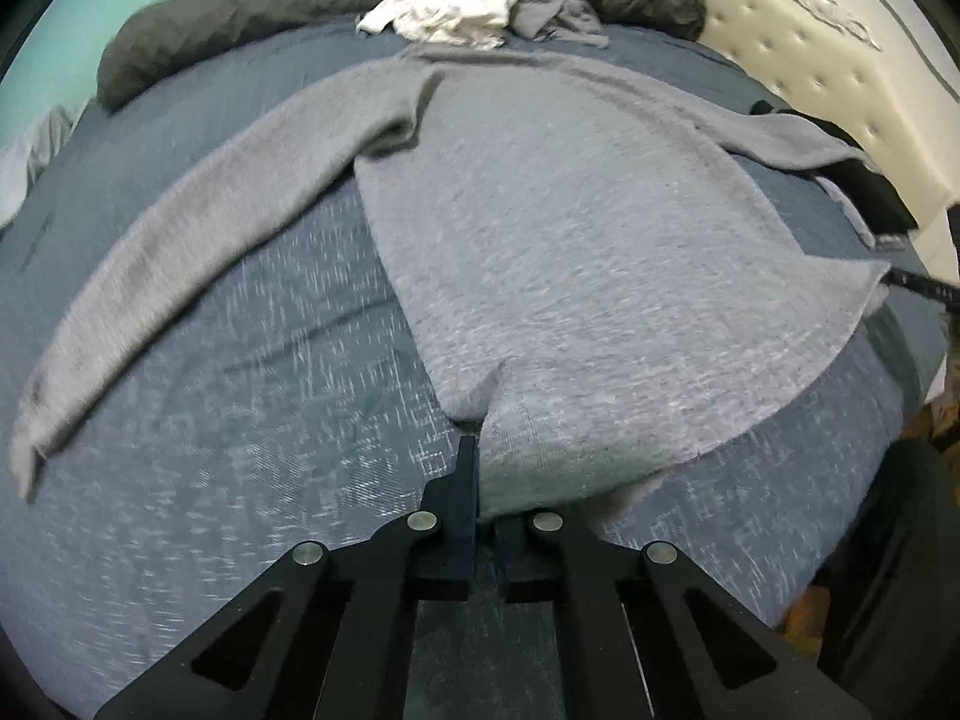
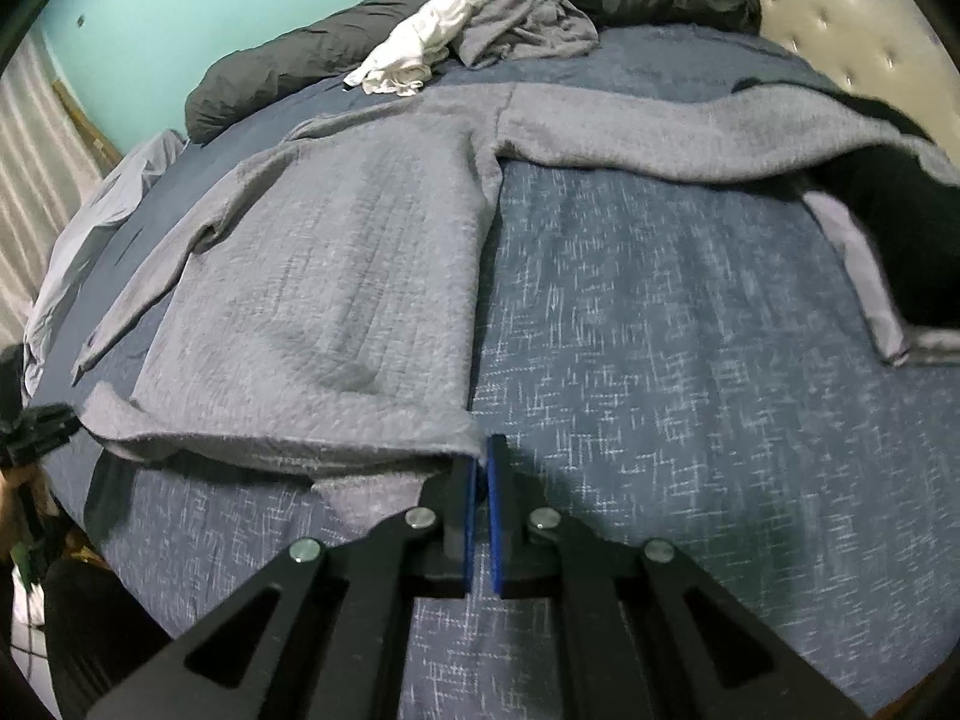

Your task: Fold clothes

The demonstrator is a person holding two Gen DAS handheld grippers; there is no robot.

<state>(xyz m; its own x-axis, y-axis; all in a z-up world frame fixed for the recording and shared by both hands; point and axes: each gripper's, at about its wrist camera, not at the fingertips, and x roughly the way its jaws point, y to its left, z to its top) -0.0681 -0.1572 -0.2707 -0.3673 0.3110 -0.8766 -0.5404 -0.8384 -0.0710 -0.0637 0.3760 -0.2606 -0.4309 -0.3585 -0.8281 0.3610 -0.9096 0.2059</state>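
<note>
A grey sweater [image 1: 564, 228] lies spread front-down or front-up (the knit does not tell which) across a blue bedspread [image 1: 240, 396], filling the middle of the left wrist view. One sleeve [image 1: 180, 252] runs diagonally to the lower left of that frame; the other sleeve [image 1: 780, 138] stretches to the upper right, over a black garment [image 1: 870, 192]. In the right wrist view the sweater [image 2: 336, 276] sits in the left half of the frame, with its far sleeve [image 2: 690, 132] crossing the top toward the right edge.

The left gripper [image 1: 477, 450], at bottom centre of its frame, is closed on the hem of the sweater: the cloth bunches into a small pleat right at the fingertips, and one finger is buried under the knit. The right gripper [image 2: 483, 456], also at bottom centre of its frame, pinches the other hem corner between its blue-padded fingers [image 2: 494, 480], which stand nearly together with the cloth edge drawn into the gap. The hem between the two corners is lifted slightly off the bedspread [image 2: 660, 360].

At the top of both views lie a crumpled white garment [image 1: 456, 0] and a bunched grey one [image 1: 552, 6], touching each other, resting against a dark rolled duvet [image 1: 240, 18]. A cream tufted headboard [image 1: 828, 60] fills the upper right, a teal wall [image 2: 240, 0] the upper left.
</note>
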